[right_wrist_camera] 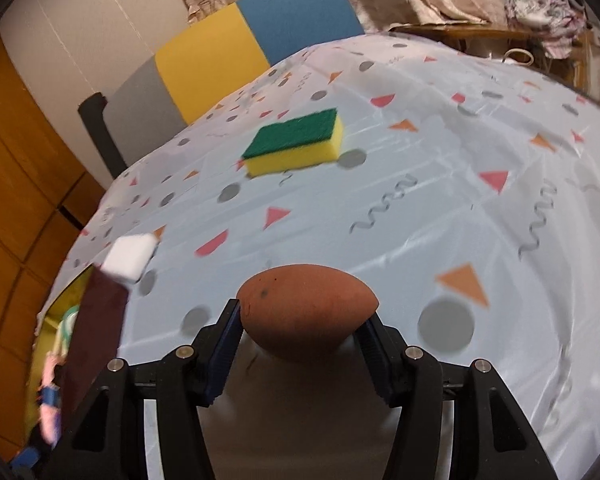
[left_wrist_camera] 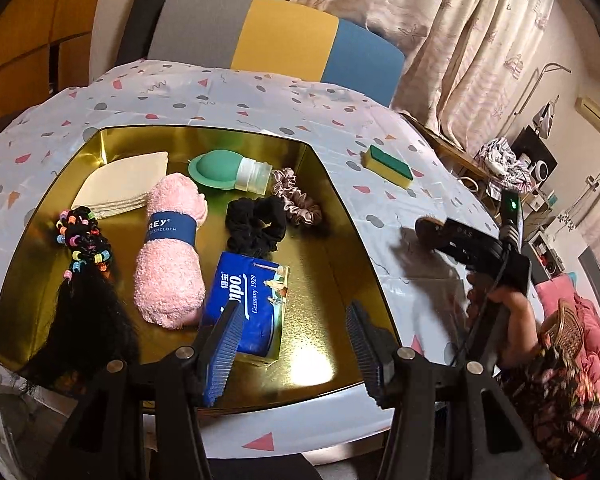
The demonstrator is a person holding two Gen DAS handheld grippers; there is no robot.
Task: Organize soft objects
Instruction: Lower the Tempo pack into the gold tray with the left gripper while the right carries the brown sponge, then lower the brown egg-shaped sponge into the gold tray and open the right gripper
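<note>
A gold tray (left_wrist_camera: 332,208) holds a rolled pink dishcloth (left_wrist_camera: 168,256), folded cream cloths (left_wrist_camera: 120,184), a green squeeze bottle (left_wrist_camera: 228,168), a black scrunchie (left_wrist_camera: 254,226), a pink scrunchie (left_wrist_camera: 296,196), a beaded black hairpiece (left_wrist_camera: 84,264) and a blue tissue pack (left_wrist_camera: 252,300). My left gripper (left_wrist_camera: 292,348) hovers open over the tray's near side, its left finger in front of the tissue pack. My right gripper (right_wrist_camera: 304,320) is shut on a brown egg-shaped sponge (right_wrist_camera: 308,304) above the tablecloth, right of the tray. A green-and-yellow sponge (right_wrist_camera: 296,144) lies on the cloth beyond it.
A white block (right_wrist_camera: 130,256) sits by the tray's far corner (right_wrist_camera: 100,320). The patterned tablecloth (right_wrist_camera: 460,200) covers the table. A grey, yellow and blue chair back (left_wrist_camera: 276,40) stands behind it. A person's hand (left_wrist_camera: 516,312) holds the right gripper. Curtains and clutter fill the right.
</note>
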